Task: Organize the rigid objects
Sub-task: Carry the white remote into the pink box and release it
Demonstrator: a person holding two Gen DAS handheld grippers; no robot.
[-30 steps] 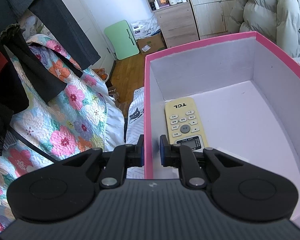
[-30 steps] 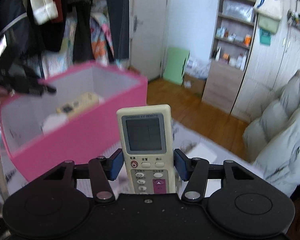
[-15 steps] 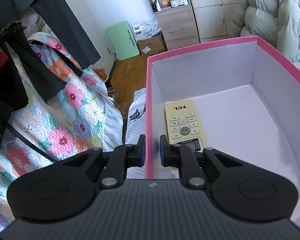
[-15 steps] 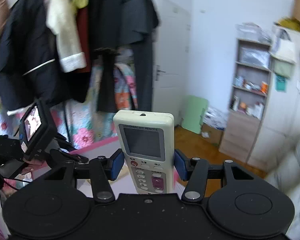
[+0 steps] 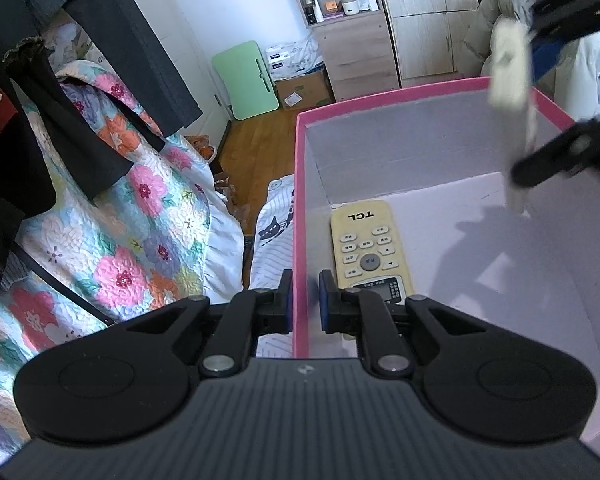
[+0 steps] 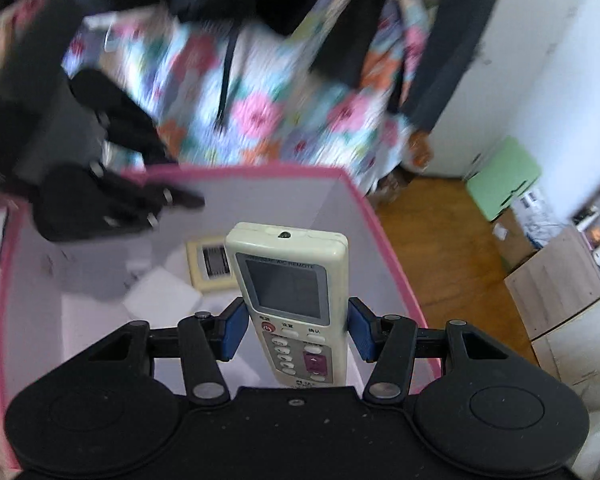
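From the left wrist, the left gripper point(image 5: 303, 300) is clamped on the near wall of the pink box point(image 5: 300, 200). A yellowed TCL remote point(image 5: 370, 254) lies flat inside.

From the right wrist, the right gripper point(image 6: 296, 330) grips a white AC remote point(image 6: 292, 300) by its sides, screen up, over the box's open top, the floral quilt point(image 6: 260, 112) behind.

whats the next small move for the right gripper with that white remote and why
Probably lower the right gripper, shut on the white screen remote, onto the bare floor of the pink-rimmed box beside the yellowed TCL remote. It hangs above the opening, and the left gripper clamps the box's near wall.
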